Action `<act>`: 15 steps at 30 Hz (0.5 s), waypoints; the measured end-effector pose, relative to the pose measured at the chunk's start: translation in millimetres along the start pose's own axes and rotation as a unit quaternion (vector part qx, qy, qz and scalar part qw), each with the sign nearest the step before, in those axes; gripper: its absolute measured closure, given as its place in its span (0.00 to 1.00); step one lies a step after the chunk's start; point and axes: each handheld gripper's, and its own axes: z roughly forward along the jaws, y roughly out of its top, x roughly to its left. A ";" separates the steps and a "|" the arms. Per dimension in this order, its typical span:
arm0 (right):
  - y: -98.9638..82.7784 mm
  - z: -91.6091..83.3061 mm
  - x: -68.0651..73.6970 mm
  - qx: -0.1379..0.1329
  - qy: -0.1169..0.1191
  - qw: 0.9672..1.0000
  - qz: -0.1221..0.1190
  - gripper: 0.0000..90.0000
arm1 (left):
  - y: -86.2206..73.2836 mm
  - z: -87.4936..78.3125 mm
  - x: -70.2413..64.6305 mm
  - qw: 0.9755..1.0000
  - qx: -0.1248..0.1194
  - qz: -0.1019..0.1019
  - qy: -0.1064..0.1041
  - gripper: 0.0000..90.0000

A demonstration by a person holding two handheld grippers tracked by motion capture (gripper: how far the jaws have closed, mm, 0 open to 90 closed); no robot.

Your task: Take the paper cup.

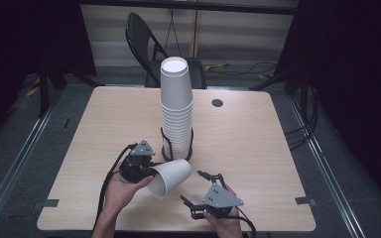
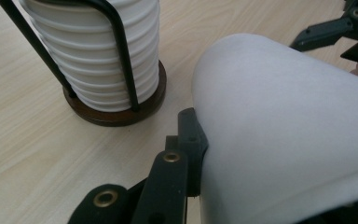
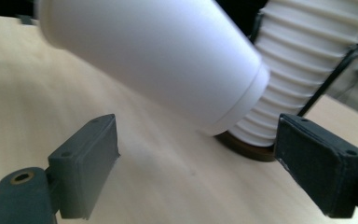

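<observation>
A single white paper cup [image 1: 170, 177] lies tilted on its side above the table, its mouth toward the near edge. My left gripper [image 1: 151, 171] is shut on it; in the left gripper view a black pad presses against the wall of the cup [image 2: 284, 130]. Just behind stands a tall stack of white cups [image 1: 176, 109] in a black wire holder [image 1: 177, 153] with a dark round base [image 2: 116, 114]. My right gripper [image 1: 192, 187] stands open with nothing in it, to the right of the cup and near the front edge. Beyond its spread jaws the cup [image 3: 158, 56] and the stack [image 3: 303, 70] show.
The light wood table [image 1: 258, 148] has a round cable hole [image 1: 217, 103] at the back right. A black folding chair [image 1: 149, 44] stands behind the table. Cables run across the floor on both sides.
</observation>
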 end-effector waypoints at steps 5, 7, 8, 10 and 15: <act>2.1 2.9 5.3 0.019 -0.009 0.998 -0.058 0.15 | 0.3 1.1 1.4 1.000 0.011 0.000 -0.005 0.96; 2.8 3.3 7.9 0.018 -0.011 0.997 -0.080 0.15 | 0.9 2.2 2.2 1.000 0.017 -0.001 -0.006 0.96; 3.4 3.9 9.0 0.016 -0.010 0.996 -0.087 0.15 | 1.5 2.7 3.0 1.000 0.027 0.004 -0.008 0.96; 4.7 5.0 11.4 0.019 -0.014 0.994 -0.107 0.15 | 1.8 4.8 2.8 0.999 0.034 0.004 -0.009 0.96; 6.3 9.3 14.5 0.024 -0.012 0.991 -0.131 0.14 | 2.2 10.9 -0.8 0.998 0.054 0.011 -0.018 0.97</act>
